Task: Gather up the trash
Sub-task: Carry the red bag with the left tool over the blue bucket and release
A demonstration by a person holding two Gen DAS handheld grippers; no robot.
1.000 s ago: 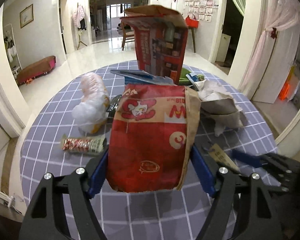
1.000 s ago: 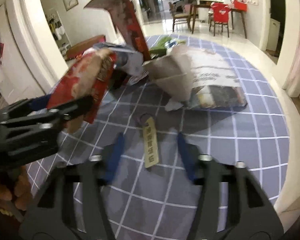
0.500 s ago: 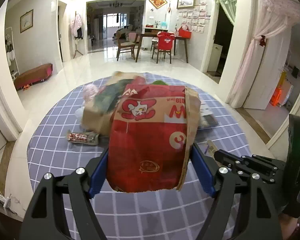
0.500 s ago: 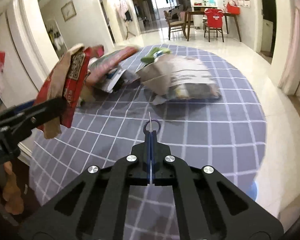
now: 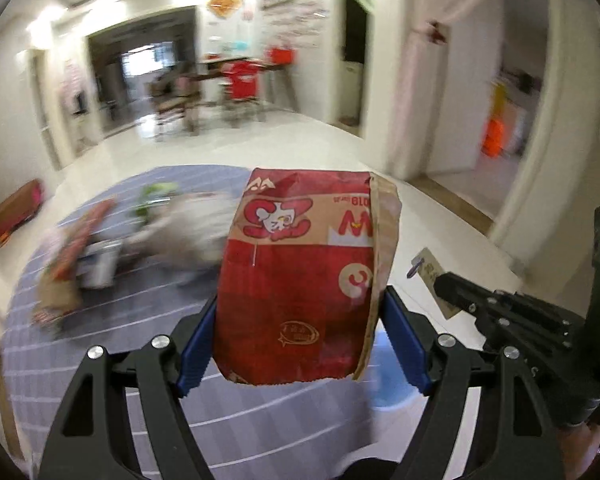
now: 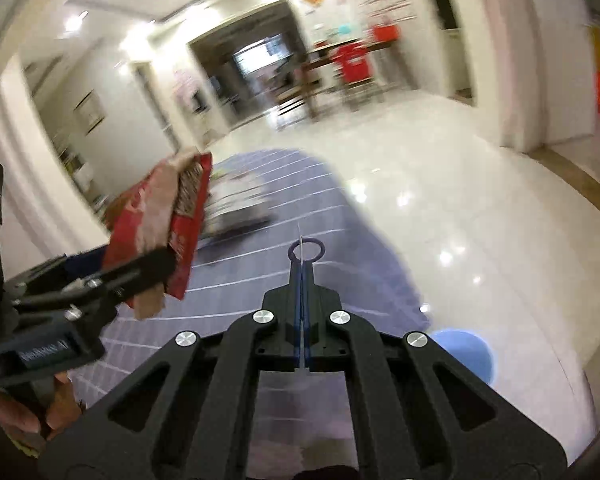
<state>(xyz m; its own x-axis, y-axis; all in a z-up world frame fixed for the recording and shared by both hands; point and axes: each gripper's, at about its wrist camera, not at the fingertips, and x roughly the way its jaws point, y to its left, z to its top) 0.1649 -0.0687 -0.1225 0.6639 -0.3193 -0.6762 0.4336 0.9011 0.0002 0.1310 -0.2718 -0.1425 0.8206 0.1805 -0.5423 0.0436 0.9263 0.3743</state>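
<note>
The round table (image 5: 100, 364), in its grey-blue checked cloth, fills the lower left of the left wrist view, and the remaining litter (image 5: 100, 248) lies blurred across its far side, still to be gathered. At the centre of that frame stands the red paper bag (image 5: 300, 288), upright and printed upside down, clenched from both sides by the left gripper (image 5: 300, 340); squeezing its flanks probably keeps the bag off the table for carrying. Low and right of centre, partly hidden behind the bag, a blue bin (image 5: 388, 392) shows beyond the table edge, likely where the trash is headed. At the right of the frame the right gripper (image 5: 440, 284) comes in, its jaws pressed flat together on a small tan tag (image 5: 430, 266) with a purple ring. A thin card needs that tight pinch or it would slip.
</note>
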